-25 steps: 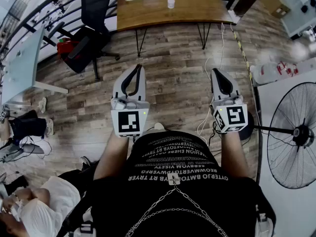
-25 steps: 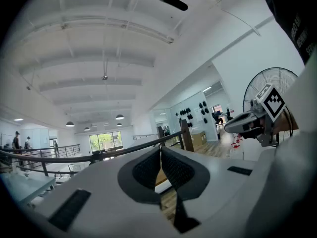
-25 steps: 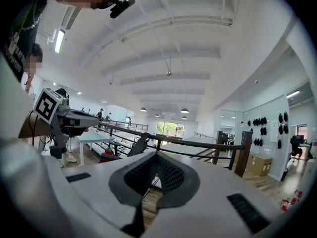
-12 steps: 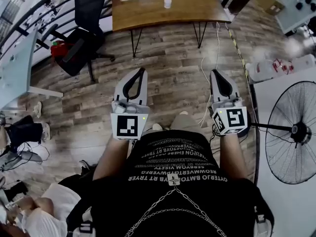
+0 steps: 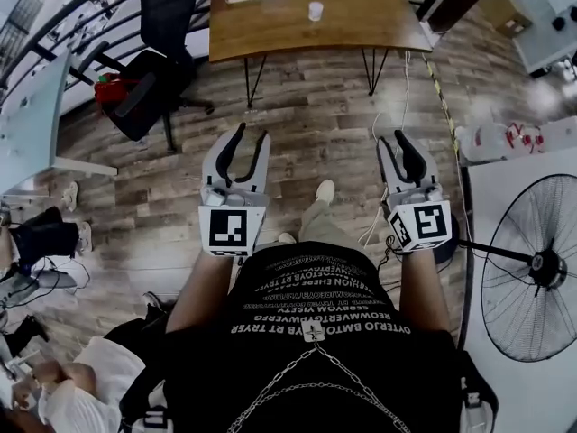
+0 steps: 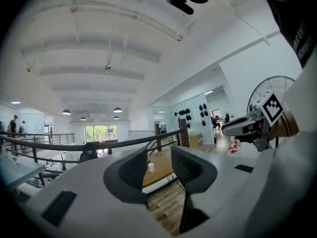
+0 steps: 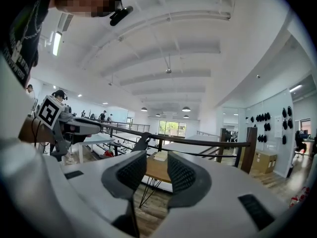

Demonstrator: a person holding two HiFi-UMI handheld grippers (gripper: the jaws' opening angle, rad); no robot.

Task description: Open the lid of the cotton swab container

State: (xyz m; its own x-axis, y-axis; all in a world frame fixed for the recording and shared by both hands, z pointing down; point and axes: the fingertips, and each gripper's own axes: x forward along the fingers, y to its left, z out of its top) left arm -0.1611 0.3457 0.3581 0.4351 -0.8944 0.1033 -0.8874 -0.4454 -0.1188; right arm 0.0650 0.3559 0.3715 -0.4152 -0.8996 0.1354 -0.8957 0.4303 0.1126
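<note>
White left gripper (image 5: 251, 133): jaws apart by a moderate gap, having just been opening; nothing is between them and they touch nothing.
White right gripper (image 5: 390, 137): jaws likewise parted to a moderate gap, just opened up; the space between the black ribbed pads is bare.
Left pose: left forearm (image 5: 203, 282) reaches out from the torso at the lower middle of the frame, and the gripper points toward the upper edge, held about level over the wooden floor (image 5: 315, 142). Its marker cube (image 5: 227, 230) faces the head camera.
Right pose: right forearm (image 5: 424, 282) runs alongside, well apart from the left. The gripper points the same way, with its own marker cube (image 5: 421, 225) tilted slightly.
Cotton swab container (image 5: 315, 10): a small white pot standing upright on the wooden tabletop (image 5: 270, 16) at the upper middle of the head view, well apart from both grippers. In the left gripper view it shows far off through the gap between the jaws.
Surroundings: black office chair (image 5: 158, 25) at upper left, standing fan (image 5: 532, 269) at right.
</note>
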